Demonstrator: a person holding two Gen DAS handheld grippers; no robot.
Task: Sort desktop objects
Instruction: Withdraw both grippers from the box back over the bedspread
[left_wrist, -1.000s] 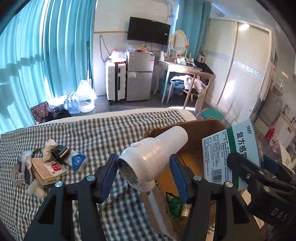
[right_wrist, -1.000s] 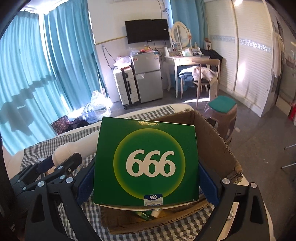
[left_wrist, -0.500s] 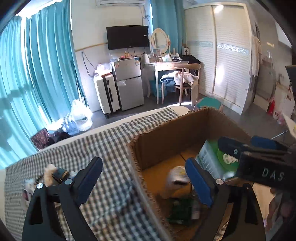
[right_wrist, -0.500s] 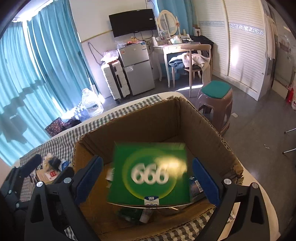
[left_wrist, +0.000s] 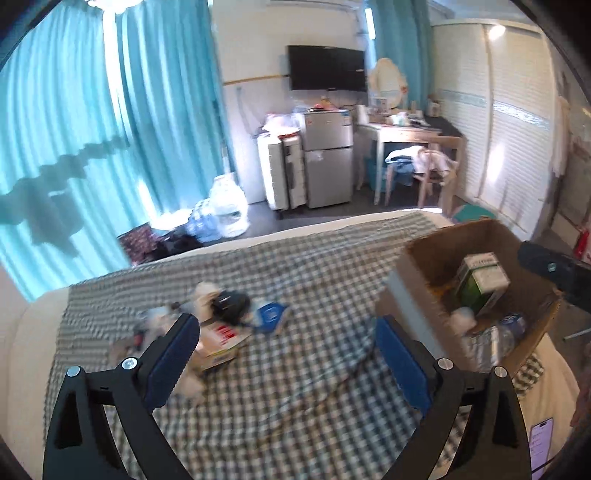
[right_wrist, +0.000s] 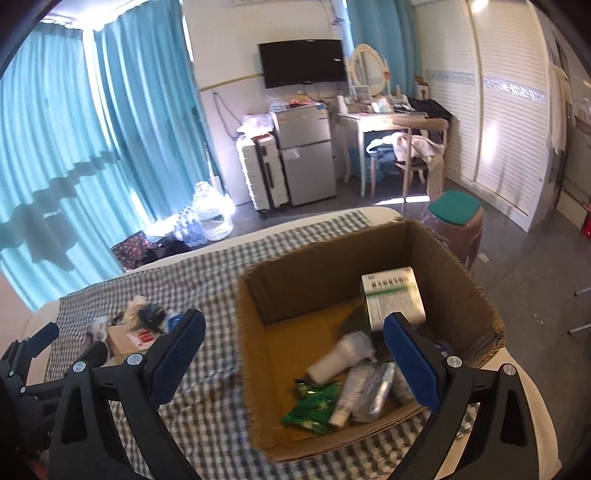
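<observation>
Left claw (left_wrist: 286, 356) is opening, nothing between its jaws; right claw (right_wrist: 295, 360) gapes wide, empty, over the brown cardboard box (right_wrist: 476, 295), where a white hair-dryer-like cylinder (right_wrist: 338, 356) lies lengthwise, tilted up-right.

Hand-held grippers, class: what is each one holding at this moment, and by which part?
Nothing. The left hand-held gripper has its jaws opening over bare checked cloth; the right hand-held gripper gapes empty above the cardboard box.

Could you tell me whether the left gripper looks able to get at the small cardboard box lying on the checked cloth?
Probably yes: the left gripper is empty, jaws opening wide, and the small cardboard box lies just beyond its left finger. Only loose clutter crowds it.
</observation>
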